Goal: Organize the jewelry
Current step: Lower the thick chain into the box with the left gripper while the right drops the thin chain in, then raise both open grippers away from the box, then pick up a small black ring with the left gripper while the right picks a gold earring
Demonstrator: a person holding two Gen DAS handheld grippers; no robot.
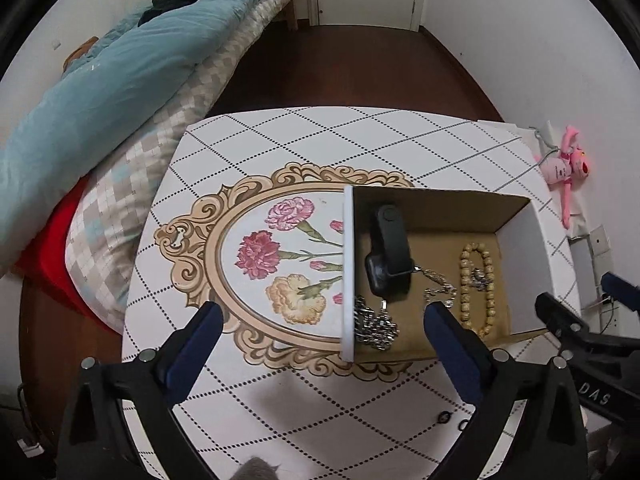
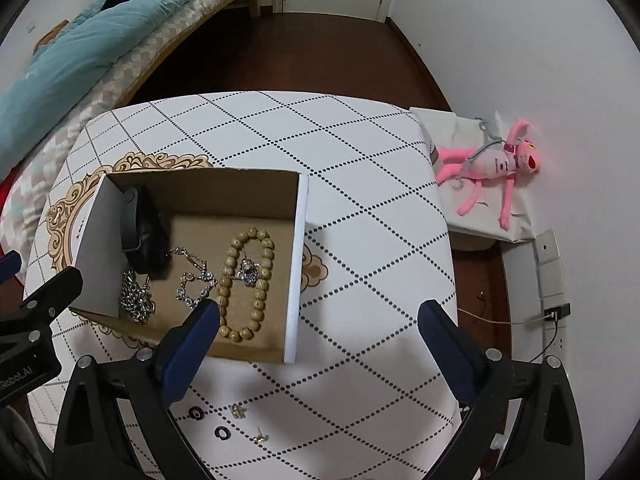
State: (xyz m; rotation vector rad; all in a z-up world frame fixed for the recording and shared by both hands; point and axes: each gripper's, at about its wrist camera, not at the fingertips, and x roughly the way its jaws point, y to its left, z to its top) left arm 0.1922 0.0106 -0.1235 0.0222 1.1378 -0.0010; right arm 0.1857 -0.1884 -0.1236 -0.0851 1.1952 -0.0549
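We hold the left gripper (image 1: 320,320) above the near edge of the table (image 1: 360,140), its blue-padded fingers spread wide and gripping nothing; the right gripper (image 2: 318,316) hangs likewise splayed and empty. The cardboard box (image 2: 296,264) sits open on the table, and inside it lie a black watch (image 2: 144,236), a silver chain (image 2: 138,298), a sparkly bracelet (image 2: 194,280) and a wooden bead bracelet (image 2: 244,280) with a small silver ornament (image 2: 249,271) resting in its loop. In the left view our own finger covers part of the beads and the box wall cuts off the chain. Near the table's front edge lie two black rings (image 2: 208,424) and two small gold pieces (image 2: 248,424), too tiny for us to say what they are. A pink plush toy (image 2: 492,172) lies on a white surface beside the table.
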